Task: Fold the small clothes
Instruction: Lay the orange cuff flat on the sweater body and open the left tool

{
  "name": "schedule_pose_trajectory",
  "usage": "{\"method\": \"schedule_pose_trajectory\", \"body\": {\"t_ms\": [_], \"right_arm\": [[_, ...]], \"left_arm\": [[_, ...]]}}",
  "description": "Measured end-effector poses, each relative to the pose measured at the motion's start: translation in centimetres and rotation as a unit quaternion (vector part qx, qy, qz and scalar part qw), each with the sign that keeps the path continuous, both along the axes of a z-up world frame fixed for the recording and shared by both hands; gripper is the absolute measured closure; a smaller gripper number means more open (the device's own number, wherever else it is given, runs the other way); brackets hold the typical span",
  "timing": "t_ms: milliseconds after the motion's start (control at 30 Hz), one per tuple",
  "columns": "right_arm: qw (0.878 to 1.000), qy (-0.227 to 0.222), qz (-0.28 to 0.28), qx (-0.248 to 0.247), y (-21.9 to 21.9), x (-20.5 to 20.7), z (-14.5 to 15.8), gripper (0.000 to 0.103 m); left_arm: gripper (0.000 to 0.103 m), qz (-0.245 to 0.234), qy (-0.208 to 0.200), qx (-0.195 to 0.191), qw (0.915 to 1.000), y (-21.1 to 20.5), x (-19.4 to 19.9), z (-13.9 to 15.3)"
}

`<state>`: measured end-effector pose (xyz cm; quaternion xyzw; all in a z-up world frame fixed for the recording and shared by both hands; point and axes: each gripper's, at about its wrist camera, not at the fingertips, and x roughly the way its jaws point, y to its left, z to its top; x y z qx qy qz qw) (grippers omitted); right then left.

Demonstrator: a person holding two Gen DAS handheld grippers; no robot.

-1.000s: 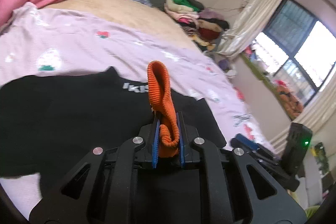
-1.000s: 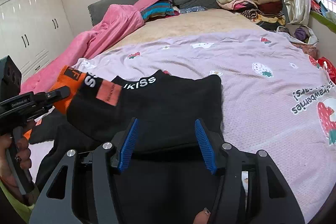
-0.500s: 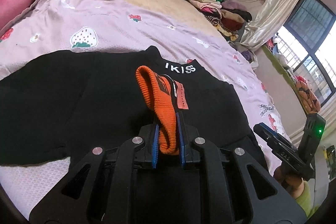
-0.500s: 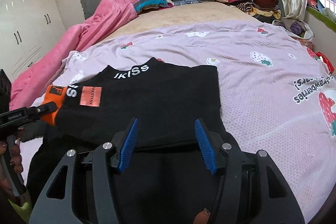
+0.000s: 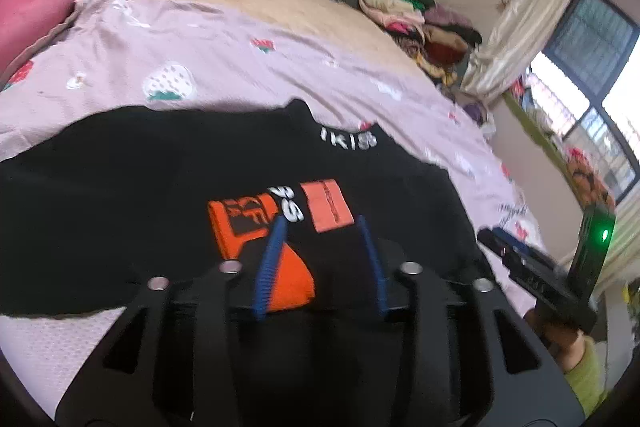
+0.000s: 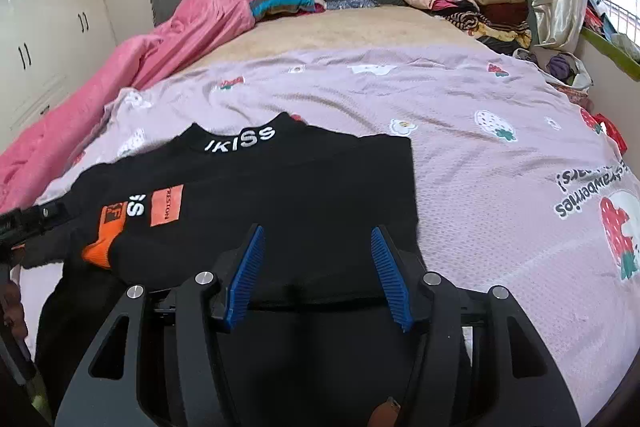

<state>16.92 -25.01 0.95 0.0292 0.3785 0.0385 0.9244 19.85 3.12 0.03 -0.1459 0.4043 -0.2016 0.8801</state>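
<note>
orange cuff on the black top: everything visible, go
The orange cuff is ribbed knit, ending a black sleeve with a black-printed orange patch and white letters. It lies flat, folded across the black top on the lilac sheet. The left claw is opening; its pads straddle the cuff, no longer pinching.

Black sweater, orange cuff, strawberry-print lilac sheet
</note>
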Motion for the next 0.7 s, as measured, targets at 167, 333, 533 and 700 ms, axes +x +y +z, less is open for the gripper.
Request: {"method": "schedule_pose_trajectory", "body": {"t_ms": [167,333,533,700], "right_arm": [[1.000,0.023,0.013,-0.008,1.1,1.4,-1.1,0.042],[0.997,0.077,-0.003,-0.023,0.8,2.8,-3.8,0.042],[0.997,0.079,-0.013,0.001,-0.1,2.1,-4.3,0.038],[0.999,0.040,0.000,0.011,0.2,0.0,-2.4,0.027]], "left_arm": [[0.067,-0.003,0.041,0.025,0.9989,-0.9,0.9,-2.6],[0.067,0.006,0.081,0.023,0.9964,0.0,1.8,-5.3],[0.064,0.010,0.072,0.027,0.9970,0.2,1.1,-4.7],[0.052,0.024,0.040,0.039,0.9982,0.6,-0.4,-2.8]]}}
